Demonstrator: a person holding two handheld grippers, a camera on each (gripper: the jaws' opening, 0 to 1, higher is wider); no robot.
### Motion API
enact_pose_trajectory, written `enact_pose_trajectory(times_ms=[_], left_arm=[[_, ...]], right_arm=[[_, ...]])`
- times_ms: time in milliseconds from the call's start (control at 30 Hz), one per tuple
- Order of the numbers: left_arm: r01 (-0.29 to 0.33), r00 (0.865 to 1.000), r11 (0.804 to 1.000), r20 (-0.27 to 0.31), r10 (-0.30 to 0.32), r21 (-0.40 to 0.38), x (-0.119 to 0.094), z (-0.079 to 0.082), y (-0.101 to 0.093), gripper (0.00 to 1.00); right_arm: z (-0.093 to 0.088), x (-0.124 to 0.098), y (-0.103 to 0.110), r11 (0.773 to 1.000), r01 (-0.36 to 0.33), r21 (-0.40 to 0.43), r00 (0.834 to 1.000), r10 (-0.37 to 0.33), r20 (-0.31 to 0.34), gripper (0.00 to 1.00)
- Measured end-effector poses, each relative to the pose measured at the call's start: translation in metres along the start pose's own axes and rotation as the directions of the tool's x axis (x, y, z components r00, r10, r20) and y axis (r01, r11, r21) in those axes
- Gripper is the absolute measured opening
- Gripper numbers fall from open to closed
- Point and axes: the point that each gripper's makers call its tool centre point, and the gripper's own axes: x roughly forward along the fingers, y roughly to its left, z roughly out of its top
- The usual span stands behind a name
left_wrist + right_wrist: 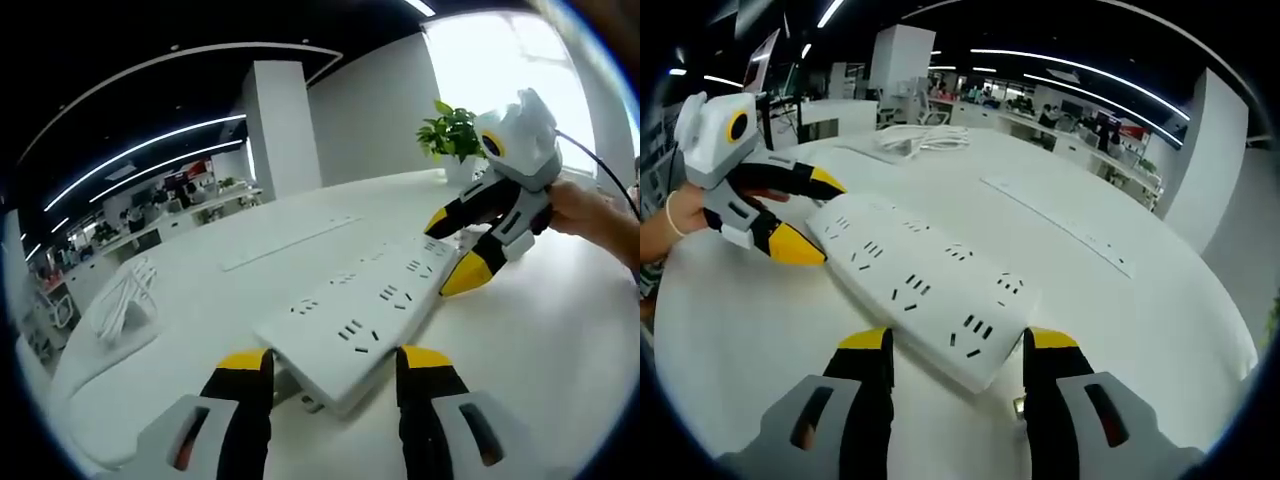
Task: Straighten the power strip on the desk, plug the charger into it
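A long white power strip (370, 305) lies slantwise on the white desk (540, 340). My left gripper (335, 358) has its yellow-tipped jaws against both sides of the strip's near end. At the far end, my right gripper (453, 248) clamps the strip the same way. In the right gripper view the strip (920, 285) runs away to the upper left, its near end pinched by my right gripper (957, 340) and its far end by my left gripper (815, 217). A white bundle of cable (125, 295), also (925, 138), rests farther off on the desk.
A potted plant (452, 135) stands at the desk's far edge. A flat flush cover strip (290, 240) runs along the desk's middle (1060, 225). A person's hand (590, 215) holds the right gripper; another hand (665, 225) holds the left. Office desks lie beyond.
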Motion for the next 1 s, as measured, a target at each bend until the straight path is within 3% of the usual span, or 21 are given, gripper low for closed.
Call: enact_pose_trajectory(times_ms=[1000], left_arm=[[0.083,0.996,0.996,0.03,-0.083,0.014,0.0026,0.0016,0.0057,0.49]], right_arm=[[0.0016,-0.0041,0.0059,0.995,0.069,0.077,0.997,-0.072,0.034,0.51]])
